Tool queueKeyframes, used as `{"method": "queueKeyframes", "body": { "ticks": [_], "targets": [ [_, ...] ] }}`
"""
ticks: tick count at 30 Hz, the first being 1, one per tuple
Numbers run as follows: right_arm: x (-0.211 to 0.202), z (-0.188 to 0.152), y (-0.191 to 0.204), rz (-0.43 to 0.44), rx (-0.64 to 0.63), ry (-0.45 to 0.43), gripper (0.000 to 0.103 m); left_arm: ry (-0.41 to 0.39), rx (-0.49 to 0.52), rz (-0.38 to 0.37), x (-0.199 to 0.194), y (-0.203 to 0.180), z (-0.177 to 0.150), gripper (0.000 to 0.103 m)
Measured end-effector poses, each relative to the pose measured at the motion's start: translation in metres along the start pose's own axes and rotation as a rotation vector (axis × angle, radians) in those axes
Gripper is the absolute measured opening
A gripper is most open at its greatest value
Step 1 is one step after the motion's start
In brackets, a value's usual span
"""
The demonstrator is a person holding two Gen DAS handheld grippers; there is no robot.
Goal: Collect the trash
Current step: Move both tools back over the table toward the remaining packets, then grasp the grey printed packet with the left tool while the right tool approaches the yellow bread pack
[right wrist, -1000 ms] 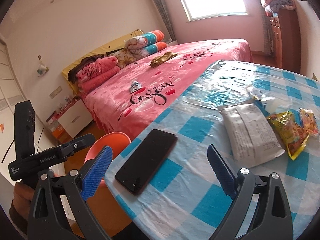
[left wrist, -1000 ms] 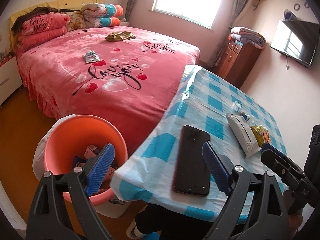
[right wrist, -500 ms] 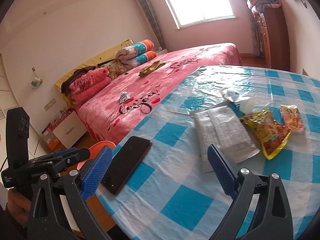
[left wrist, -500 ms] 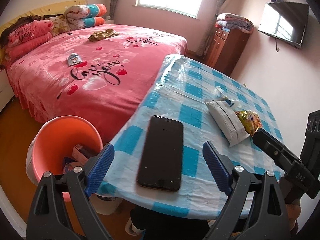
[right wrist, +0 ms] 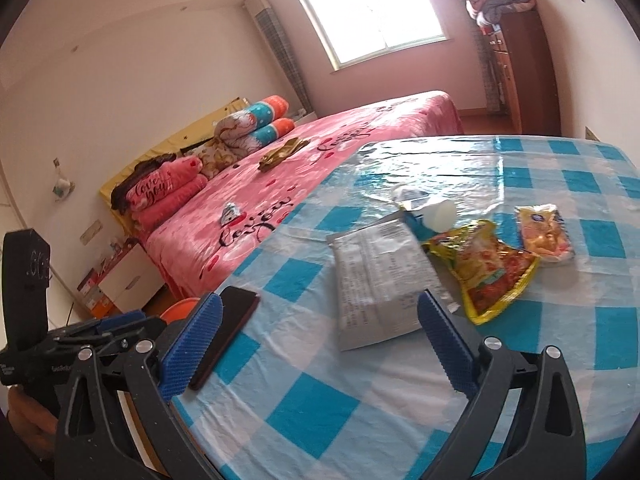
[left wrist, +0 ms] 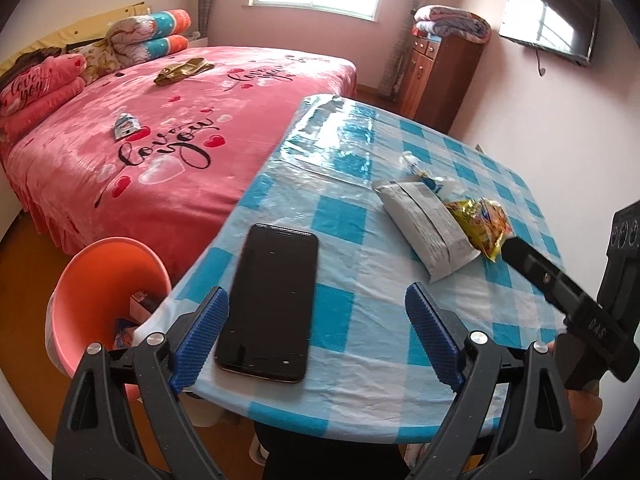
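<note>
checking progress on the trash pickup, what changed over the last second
Both grippers swung across the table toward the wrappers: the left gripper from above the orange bin to over the phone, the right gripper from the phone to the grey packet. Both stayed open and empty; nothing on the table moved.

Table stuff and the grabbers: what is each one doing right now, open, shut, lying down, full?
Left gripper: open, holding nothing.
Right gripper: open, holding nothing.
Phone: lying flat on the table, screen dark.
Grey packet: lying flat.
Yellow wrapper: crumpled, lying beside the grey packet.
Orange bin: upright on the floor, some trash inside.
TV: off.
</note>
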State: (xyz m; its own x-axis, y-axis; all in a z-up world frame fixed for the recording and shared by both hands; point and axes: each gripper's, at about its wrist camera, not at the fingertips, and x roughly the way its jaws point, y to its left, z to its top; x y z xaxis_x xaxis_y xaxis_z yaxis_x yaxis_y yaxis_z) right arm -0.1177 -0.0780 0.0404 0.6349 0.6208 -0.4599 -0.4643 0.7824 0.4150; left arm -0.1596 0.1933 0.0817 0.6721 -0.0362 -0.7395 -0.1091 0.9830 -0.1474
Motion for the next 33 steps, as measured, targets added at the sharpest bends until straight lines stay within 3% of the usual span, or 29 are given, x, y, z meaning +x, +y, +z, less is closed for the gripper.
{"method": "queueKeyframes", "body": {
  "ticks": [12,21,29,33],
  "targets": [
    [-0.019,0.008,-0.060,-0.046,0.118,-0.048,0.098,0.047,0.048,-0.015,0.019,-0.035,0.001,0.091],
    [-0.025,0.016,-0.106,-0.066,0.205,-0.059,0.098,0.056,0.062,-0.061,0.039,-0.073,0.022,0.091],
    [-0.028,0.020,-0.142,-0.086,0.286,-0.030,0.098,0.142,0.050,-0.088,0.084,-0.107,0.035,0.091],
    [-0.027,0.023,-0.155,-0.138,0.292,-0.017,0.098,0.162,0.029,-0.092,0.104,-0.118,0.042,0.091]
  ]
}}
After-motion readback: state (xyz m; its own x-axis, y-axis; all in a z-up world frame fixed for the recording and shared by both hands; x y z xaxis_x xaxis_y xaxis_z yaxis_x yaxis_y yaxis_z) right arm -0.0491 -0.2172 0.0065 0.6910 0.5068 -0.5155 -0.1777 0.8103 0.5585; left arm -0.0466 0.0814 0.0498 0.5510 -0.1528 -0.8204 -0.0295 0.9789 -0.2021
